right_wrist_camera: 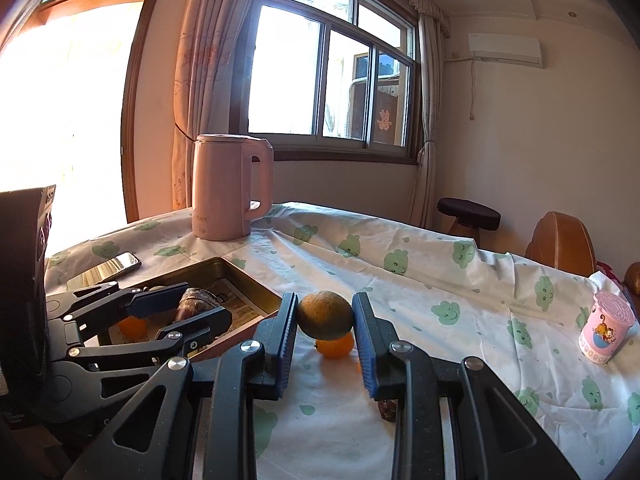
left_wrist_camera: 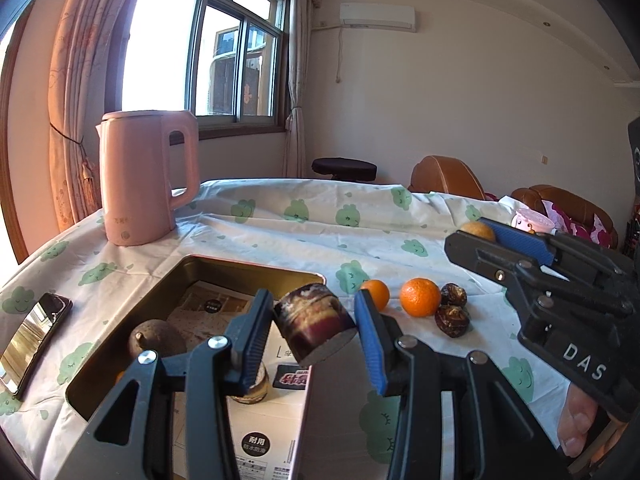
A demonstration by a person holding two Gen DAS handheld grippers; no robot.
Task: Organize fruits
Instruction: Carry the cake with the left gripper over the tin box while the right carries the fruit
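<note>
1. Left gripper (left_wrist_camera: 314,320) clamps a purple sugarcane piece (left_wrist_camera: 314,322) above the gold tin (left_wrist_camera: 132,320).
2. Right gripper (right_wrist_camera: 325,316) clenches a brownish-green citrus fruit (right_wrist_camera: 325,315) (an orange (right_wrist_camera: 335,346) lies beneath) over the clover-print tablecloth (right_wrist_camera: 440,280).

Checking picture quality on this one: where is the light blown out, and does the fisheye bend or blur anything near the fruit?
Left wrist view: window overexposed, phone mirrors glare, walls bow at the edges; sugarcane piece in the left gripper stays sharp. Right wrist view: the glazed opening at left is washed white, curtain flares orange, brownish round fruit in the right gripper is backlit but in focus.
</note>
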